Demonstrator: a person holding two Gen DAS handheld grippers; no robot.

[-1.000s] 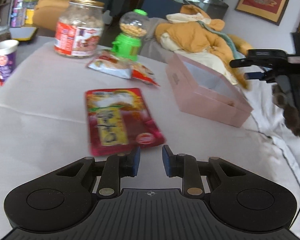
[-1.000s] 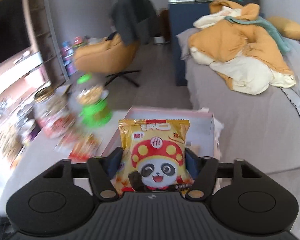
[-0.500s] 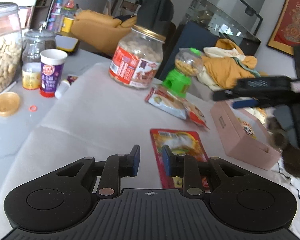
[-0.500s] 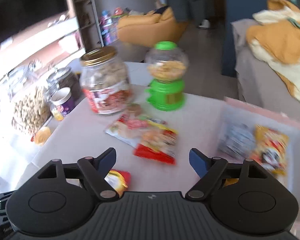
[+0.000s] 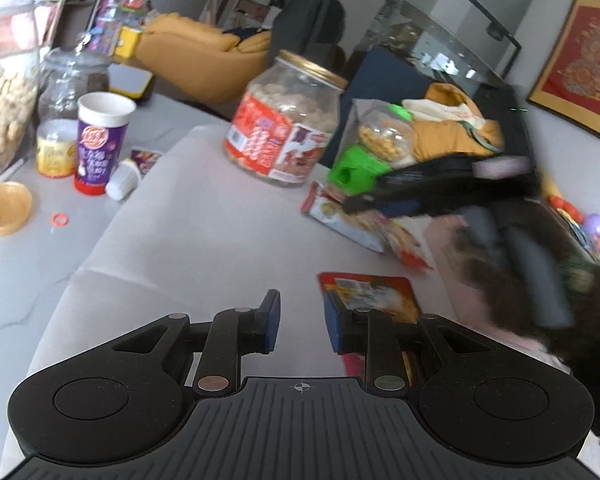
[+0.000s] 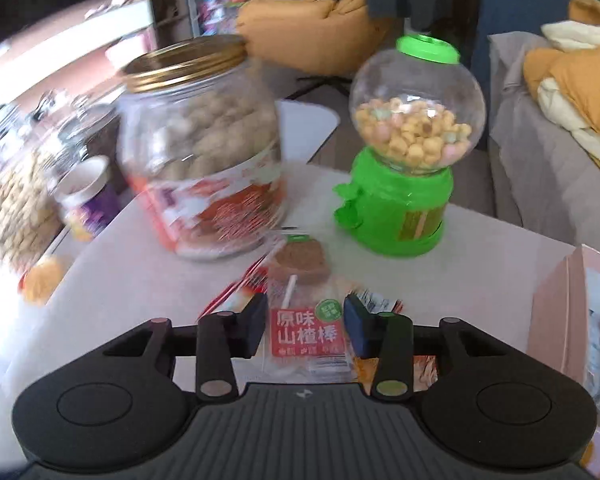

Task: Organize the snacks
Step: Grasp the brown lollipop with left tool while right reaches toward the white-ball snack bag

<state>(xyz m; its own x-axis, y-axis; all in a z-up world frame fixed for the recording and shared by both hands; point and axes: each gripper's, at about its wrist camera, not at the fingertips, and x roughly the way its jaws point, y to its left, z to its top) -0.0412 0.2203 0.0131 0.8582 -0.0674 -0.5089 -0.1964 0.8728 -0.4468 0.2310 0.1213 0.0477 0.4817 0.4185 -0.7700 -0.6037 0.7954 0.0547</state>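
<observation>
A clear lollipop packet [image 6: 306, 320] with a red label lies on top of other snack packets on the white table, in front of the gold-lidded jar [image 6: 204, 148] and the green candy dispenser [image 6: 404, 184]. My right gripper [image 6: 305, 328] is closing on this packet, and its pads meet the packet's two sides. In the left wrist view the right gripper [image 5: 352, 206] reaches over the packets [image 5: 348, 220], blurred. My left gripper [image 5: 300, 328] hovers over bare table with a narrow gap and nothing in it. A red snack packet [image 5: 374, 296] lies just behind its right finger.
A pink box [image 6: 556, 312] with snack bags inside stands at the right. At the far left are a purple cup [image 5: 100, 140], a peanut jar [image 5: 0, 120], a smaller glass jar [image 5: 72, 80] and a yellow lid [image 5: 4, 208]. A bed with orange bedding lies beyond the table.
My right gripper let the panda snack bag go into the pink box, swung left to the packets by the jar and narrowed around the lollipop packet. My left gripper swung left, off the red packet.
</observation>
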